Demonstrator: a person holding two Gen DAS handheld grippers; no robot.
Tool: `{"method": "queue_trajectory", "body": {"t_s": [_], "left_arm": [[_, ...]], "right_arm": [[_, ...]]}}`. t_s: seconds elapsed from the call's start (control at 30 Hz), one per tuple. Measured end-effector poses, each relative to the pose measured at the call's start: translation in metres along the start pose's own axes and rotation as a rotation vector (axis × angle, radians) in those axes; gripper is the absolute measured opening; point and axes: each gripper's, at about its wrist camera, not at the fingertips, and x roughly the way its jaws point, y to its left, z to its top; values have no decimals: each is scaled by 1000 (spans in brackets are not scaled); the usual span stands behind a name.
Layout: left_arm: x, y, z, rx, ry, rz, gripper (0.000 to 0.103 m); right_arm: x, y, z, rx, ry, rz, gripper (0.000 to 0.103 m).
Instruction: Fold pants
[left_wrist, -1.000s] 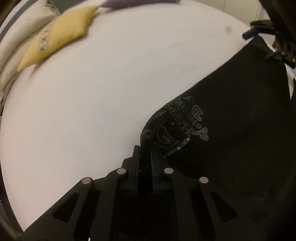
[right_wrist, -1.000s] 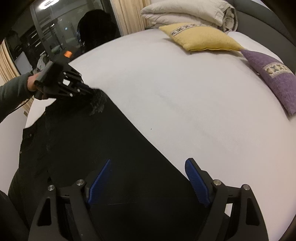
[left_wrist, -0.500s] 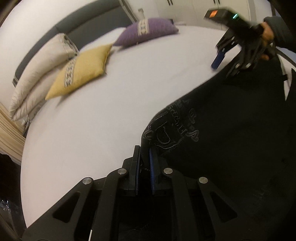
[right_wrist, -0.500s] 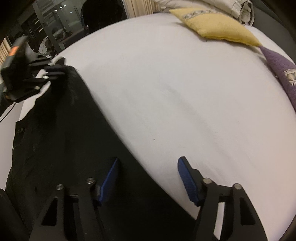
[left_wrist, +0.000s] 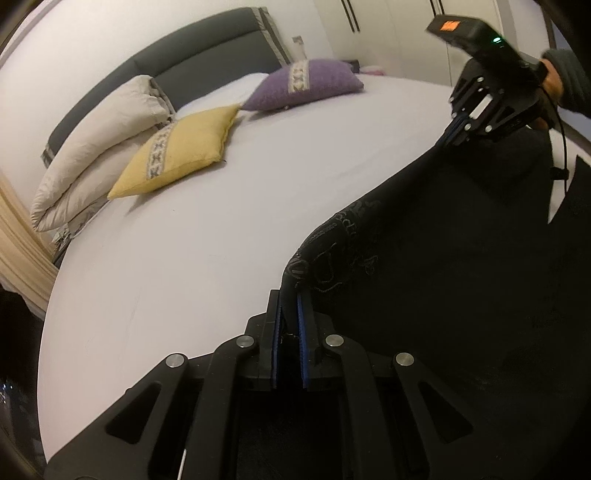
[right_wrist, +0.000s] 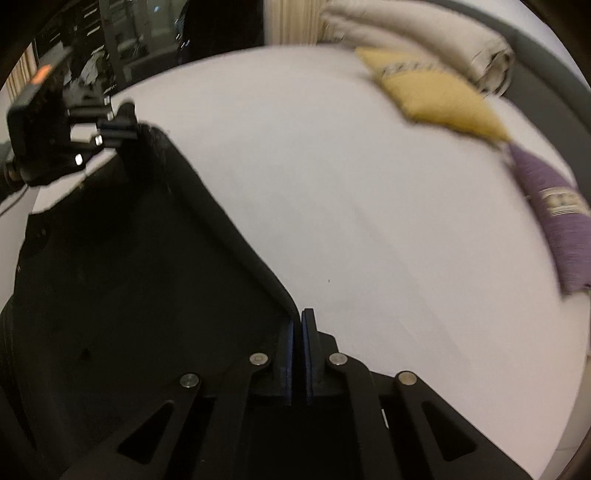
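Left gripper (left_wrist: 288, 314) and right gripper (right_wrist: 298, 328) each pinch black fabric pants (left_wrist: 461, 258), edge stretched taut for folding, cushions at 11 o'clock.

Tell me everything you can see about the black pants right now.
The pants are black, soft-looking fabric with pale embroidered lettering near one edge. That edge is clamped in the left gripper, another in the right gripper. The cloth is lifted and stretched between them above the white bed, its lower part draping downward.

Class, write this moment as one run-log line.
left gripper: shut on black pants | right gripper: shut on pants edge | pants lifted over bed
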Motion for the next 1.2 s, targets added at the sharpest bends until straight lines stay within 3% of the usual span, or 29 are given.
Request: {"method": "queue_trajectory", "body": {"t_s": [0.23, 0.4, 0.57, 0.7, 0.8, 0.97, 1.2], "left_arm": [[-79, -22, -28, -33, -62, 14, 6], [-136, -70, -82, -10, -58, 23, 6], [-154, -112, -146, -45, -3, 3, 6], [-153, -136, -178, -75, 28, 12, 6], [-159, -141, -189, -104, 17, 15, 6], [-157, -154, -201, -68, 22, 19, 6], [-159, -145, -198, -42, 21, 8, 6]], "right_arm": [[-72, 104, -29, -139, -87, -217, 4], [-72, 178, -61, -204, -66, -345, 4], [-41, 235, -104, -164, -8, -358, 4], [-21, 268, -128, -164, 40, -380, 4], [-25, 290, -136, -187, 51, -405, 4], [-31, 307, -143, -226, 65, -434, 4], [-34, 329, -151, -265, 67, -456, 4]]}}
